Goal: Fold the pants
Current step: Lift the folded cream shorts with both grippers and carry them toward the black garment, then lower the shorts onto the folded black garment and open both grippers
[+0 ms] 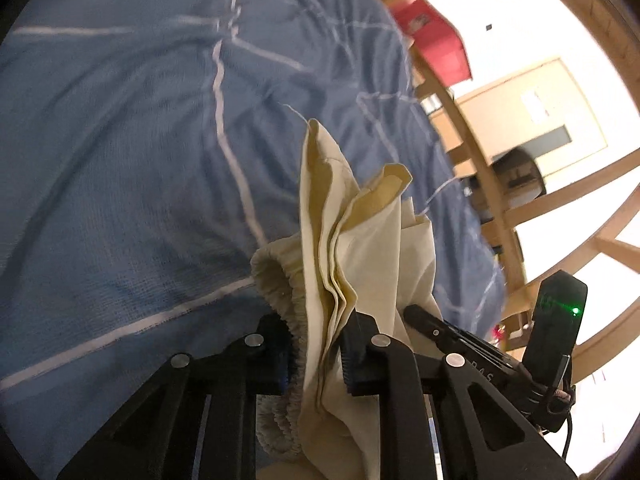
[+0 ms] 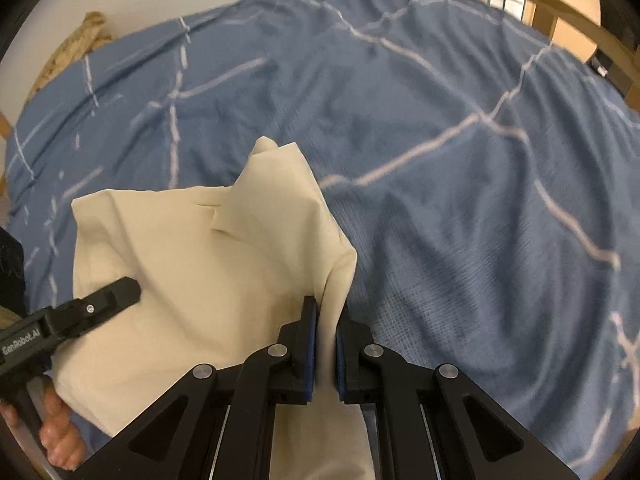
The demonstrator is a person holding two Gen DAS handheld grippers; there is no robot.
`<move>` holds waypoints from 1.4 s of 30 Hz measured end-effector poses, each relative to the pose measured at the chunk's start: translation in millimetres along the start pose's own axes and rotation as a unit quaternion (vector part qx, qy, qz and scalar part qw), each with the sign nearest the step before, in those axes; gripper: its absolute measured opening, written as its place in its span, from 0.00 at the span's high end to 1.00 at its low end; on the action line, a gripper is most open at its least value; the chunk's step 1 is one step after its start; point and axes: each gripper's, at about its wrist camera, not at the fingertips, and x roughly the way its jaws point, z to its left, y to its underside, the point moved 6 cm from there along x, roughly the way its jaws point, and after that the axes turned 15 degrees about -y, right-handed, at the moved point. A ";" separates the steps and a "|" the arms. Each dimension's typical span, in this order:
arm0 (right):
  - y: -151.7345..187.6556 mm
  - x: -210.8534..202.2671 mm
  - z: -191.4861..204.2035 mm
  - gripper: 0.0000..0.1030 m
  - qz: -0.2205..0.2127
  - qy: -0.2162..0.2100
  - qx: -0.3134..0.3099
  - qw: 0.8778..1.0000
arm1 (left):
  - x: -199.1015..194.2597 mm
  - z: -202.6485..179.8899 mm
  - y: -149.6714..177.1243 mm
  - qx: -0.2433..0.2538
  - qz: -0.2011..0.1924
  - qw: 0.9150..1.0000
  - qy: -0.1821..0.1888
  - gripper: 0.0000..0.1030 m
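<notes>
The cream pants [image 2: 200, 264] are over a bed that is covered with a blue blanket [image 2: 460, 168] with thin white lines in a check pattern. Both grippers hold the pants at the same time, and the fabric is gathered into folds between them.

In the left wrist view, the left gripper [image 1: 316, 356] has several layers of the cloth between its 2 fingers. The jaws stand only a little apart and the pads press on the bunch from both sides. The elastic waistband [image 1: 276, 280] of the pants makes a round loop just beside the left finger, and a long folded part of the cloth stands up above the jaws with a pointed corner at the top. The tip of the right gripper [image 1: 428, 320] comes in from the right side of this view and touches the same cloth.

In the right wrist view, the right gripper [image 2: 326, 344] has its jaws almost closed, with a thin fold of the pants pinched between the blue pads [image 2: 310, 344]. From this pinch the fabric spreads to the left as a wide, rather flat panel, and its far edge rises to a small peak. The left gripper [image 2: 116, 292] shows at the left edge, its finger lying against the cloth, and a hand [image 2: 60, 428] holds its handle below.

A wooden bed frame [image 1: 496, 216] runs along the right side of the bed, and a red box [image 1: 436, 40] is behind it.
</notes>
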 end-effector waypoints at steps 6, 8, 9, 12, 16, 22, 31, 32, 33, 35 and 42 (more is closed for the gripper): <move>-20.3 -37.9 51.9 0.91 -0.020 -0.023 -0.035 0.999 | -59.3 27.0 -6.8 -0.035 -0.025 0.999 -0.001 0.82; -26.3 -45.3 78.0 0.91 -0.024 -0.037 -0.052 0.998 | -89.0 41.7 -8.5 -0.043 -0.039 0.998 -0.008 0.82; -27.2 -48.2 91.0 0.91 -0.026 -0.043 -0.060 0.997 | -102.5 48.9 -10.0 -0.049 -0.045 0.998 -0.009 0.82; -31.0 -52.8 134.0 0.91 -0.028 -0.059 -0.087 0.994 | -146.9 70.8 -13.5 -0.062 -0.066 0.996 -0.025 0.82; -29.5 -59.7 192.4 0.91 -0.030 -0.101 -0.104 0.989 | -211.3 104.6 -12.4 -0.079 -0.103 0.990 -0.048 0.82; -18.1 -63.6 298.5 0.91 -0.029 -0.164 -0.143 0.976 | -305.4 173.1 -4.8 -0.127 -0.154 0.976 -0.089 0.82; 8.9 -38.5 436.1 0.91 0.001 -0.253 -0.183 0.950 | -402.8 262.8 -0.6 -0.151 -0.189 0.954 -0.176 0.82; 10.1 -35.5 445.5 0.91 0.004 -0.260 -0.182 0.948 | -411.9 272.6 0.0 -0.151 -0.190 0.953 -0.183 0.82; 11.7 -30.3 456.8 0.91 0.007 -0.267 -0.183 0.946 | -420.1 283.2 -0.9 -0.152 -0.190 0.951 -0.191 0.82; 14.8 -21.1 478.6 0.91 0.013 -0.280 -0.181 0.943 | -435.2 302.7 -3.1 -0.151 -0.189 0.948 -0.206 0.82; 30.1 17.0 547.9 0.91 0.030 -0.305 -0.183 0.934 | -456.8 355.0 -18.8 -0.110 -0.170 0.944 -0.262 0.81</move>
